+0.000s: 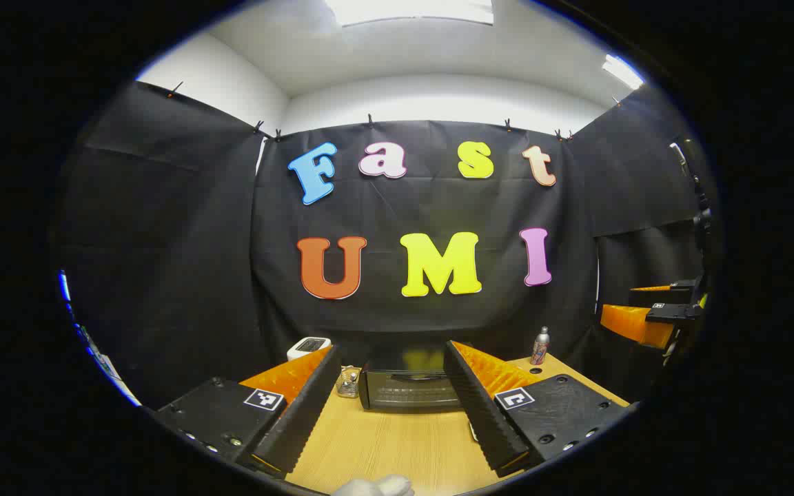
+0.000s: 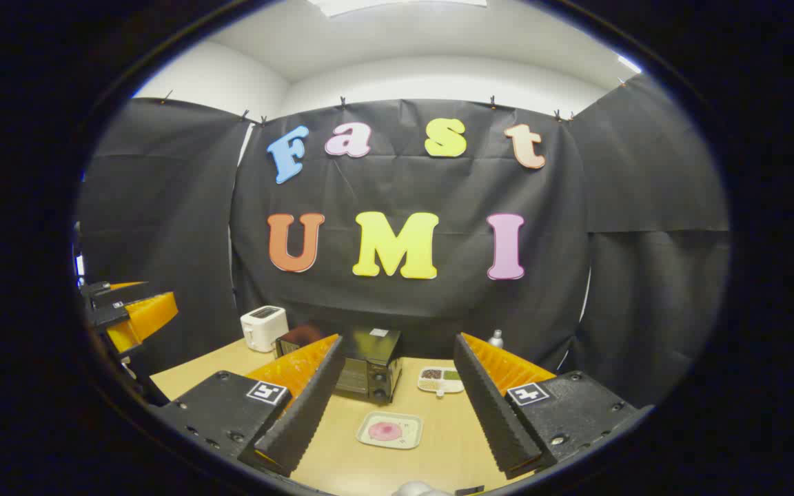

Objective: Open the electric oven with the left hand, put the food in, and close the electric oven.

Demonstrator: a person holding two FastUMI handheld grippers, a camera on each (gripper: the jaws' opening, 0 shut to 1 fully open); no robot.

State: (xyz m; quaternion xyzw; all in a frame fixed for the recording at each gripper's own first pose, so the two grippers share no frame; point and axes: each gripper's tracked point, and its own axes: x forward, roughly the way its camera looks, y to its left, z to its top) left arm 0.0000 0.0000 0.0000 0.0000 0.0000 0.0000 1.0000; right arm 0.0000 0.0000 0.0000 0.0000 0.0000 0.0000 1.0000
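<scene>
Left gripper (image 1: 391, 406) fingers apart, empty, lined up w/ small black electric oven (image 1: 411, 389) at back of light wood bench (image 1: 383, 448), door shut. Right gripper (image 2: 394, 406) fingers apart, empty, hung above pink food on pale square tray (image 2: 390, 430) just in front of oven — prob. staged for pickup.

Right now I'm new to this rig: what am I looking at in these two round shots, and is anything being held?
No robot arm here: a person carries a two-finger gripper in each hand, and a fisheye camera rides on each. The left gripper view looks past the left gripper at the closed electric oven on the wooden table. The right gripper view looks past the right gripper at the tray of food, a divided dish and a white toaster. A small bottle stands at the back. Both grippers are open and hold nothing.
</scene>
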